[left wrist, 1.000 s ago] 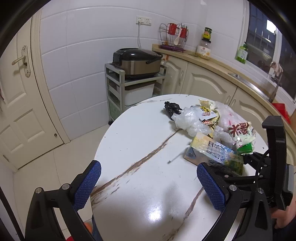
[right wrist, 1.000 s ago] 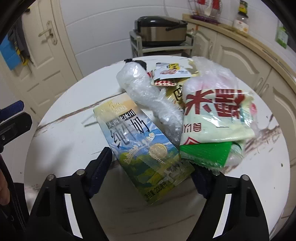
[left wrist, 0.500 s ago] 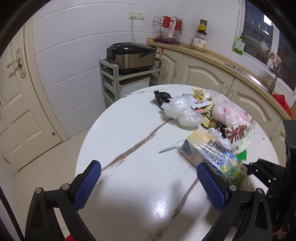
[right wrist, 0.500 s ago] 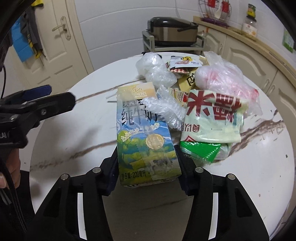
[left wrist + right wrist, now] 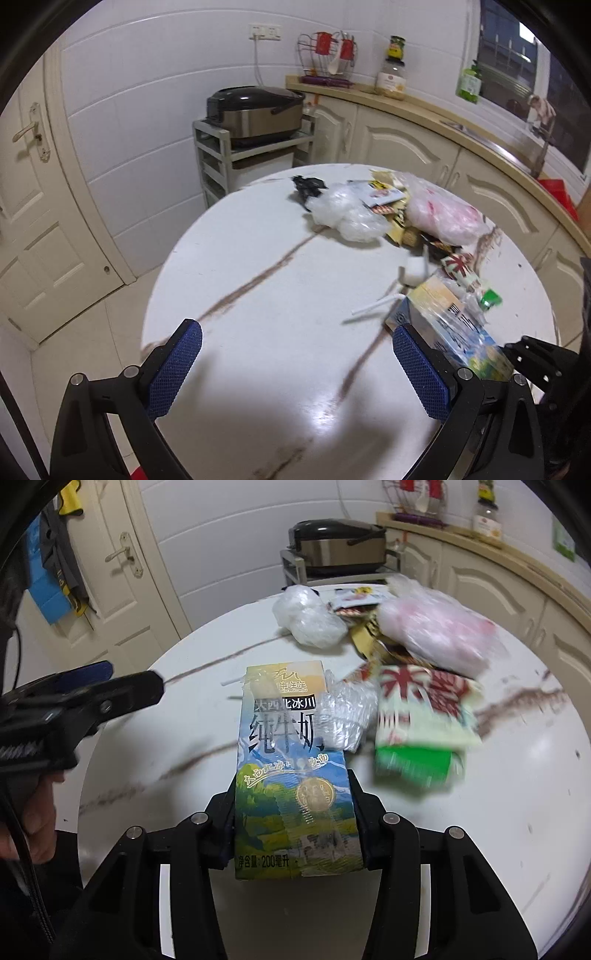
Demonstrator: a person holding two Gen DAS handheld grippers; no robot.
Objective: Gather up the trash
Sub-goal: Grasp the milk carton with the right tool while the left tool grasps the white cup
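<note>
pinching milk carton in right gripper jaws, seen only from right wrist, left gripper jaws spread, empty

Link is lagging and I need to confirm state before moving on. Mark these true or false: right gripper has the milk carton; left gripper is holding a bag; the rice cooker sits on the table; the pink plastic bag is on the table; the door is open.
1. The right gripper is shut on the milk carton. True.
2. The left gripper holds a bag. False: its jaws stand wide apart with nothing between them.
3. The rice cooker sits on the table. False: it is on a grey rack behind the table.
4. The pink plastic bag lies on the table. True.
5. The door is open. False: it is closed.
</note>
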